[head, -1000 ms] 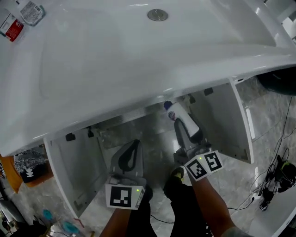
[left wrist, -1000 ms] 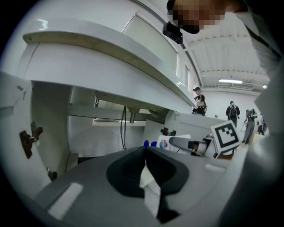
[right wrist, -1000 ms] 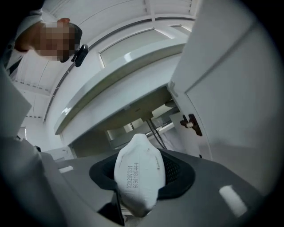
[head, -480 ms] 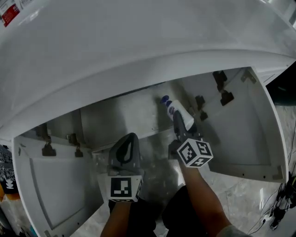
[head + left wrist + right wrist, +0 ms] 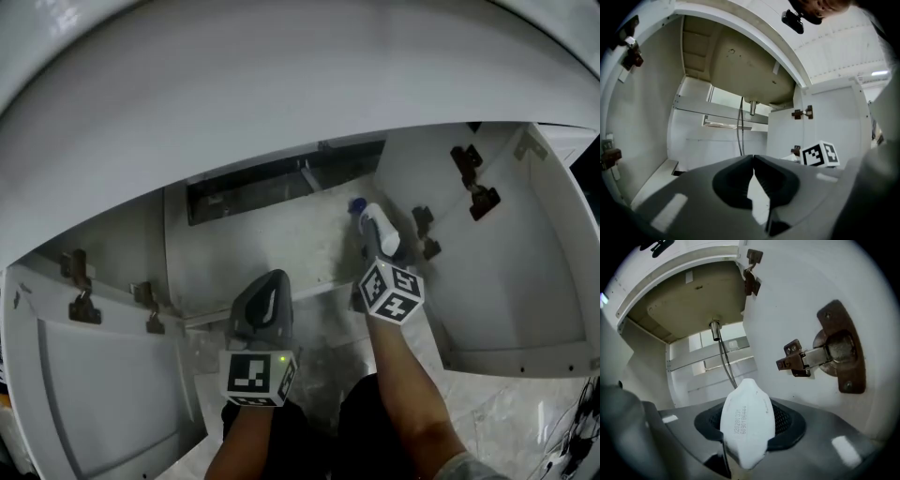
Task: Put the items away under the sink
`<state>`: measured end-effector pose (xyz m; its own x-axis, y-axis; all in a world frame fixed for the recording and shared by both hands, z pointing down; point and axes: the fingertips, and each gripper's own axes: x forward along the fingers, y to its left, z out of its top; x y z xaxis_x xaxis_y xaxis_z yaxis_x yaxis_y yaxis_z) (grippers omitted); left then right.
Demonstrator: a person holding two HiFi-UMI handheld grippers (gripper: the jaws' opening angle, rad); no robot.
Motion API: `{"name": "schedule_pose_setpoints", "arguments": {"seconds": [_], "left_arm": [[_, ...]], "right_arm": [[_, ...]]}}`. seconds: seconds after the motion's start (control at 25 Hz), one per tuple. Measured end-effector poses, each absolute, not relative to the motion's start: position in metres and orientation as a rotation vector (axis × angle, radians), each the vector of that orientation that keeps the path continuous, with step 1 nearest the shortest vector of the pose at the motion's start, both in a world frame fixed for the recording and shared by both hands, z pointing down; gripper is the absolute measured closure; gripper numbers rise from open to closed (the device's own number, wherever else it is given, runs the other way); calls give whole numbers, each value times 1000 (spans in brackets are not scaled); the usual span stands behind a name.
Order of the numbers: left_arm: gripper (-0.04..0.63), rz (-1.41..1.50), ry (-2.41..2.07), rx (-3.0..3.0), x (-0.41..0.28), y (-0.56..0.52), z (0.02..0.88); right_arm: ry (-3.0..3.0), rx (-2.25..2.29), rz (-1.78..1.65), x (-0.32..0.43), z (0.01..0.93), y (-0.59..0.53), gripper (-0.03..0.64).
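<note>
Head view: the white sink overhangs an open cabinet with white walls. The right claw grips a white, blue-capped bottle, now deeper inside than before, near a rusty door hinge. The digits stamped on its base are barely legible. The left claw is pressed closed and empty.

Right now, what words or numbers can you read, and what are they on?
"6090185444": lower row of small digits printed on the end of the bottle; one digit may be off.
"202...": upper row on the same end; the rest is too blurred to read.
Bottle's side, in the head view: nothing legible.
Cubes: only black-and-white square patterns, no words or numbers.
</note>
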<state>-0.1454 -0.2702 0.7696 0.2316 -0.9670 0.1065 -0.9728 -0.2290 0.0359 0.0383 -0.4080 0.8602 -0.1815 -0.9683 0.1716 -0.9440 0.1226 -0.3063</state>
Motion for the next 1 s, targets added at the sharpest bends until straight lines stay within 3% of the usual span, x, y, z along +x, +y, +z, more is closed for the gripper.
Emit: {"name": "schedule_pose_setpoints", "arguments": {"seconds": [0.36,0.52,1.0], "left_arm": [[581,84,-1847,2411,-137,-272,768],[581,73,-1838,2415,-133,-274,767],[581,74,-1800,2445,-118,-275,768]], "right_arm": [[2569,-2242,-472,24,884,-425,411],[2582,-2322,-455,31,886,-424,357],[2593,-2329,-397,48,882,-417,318]]}}
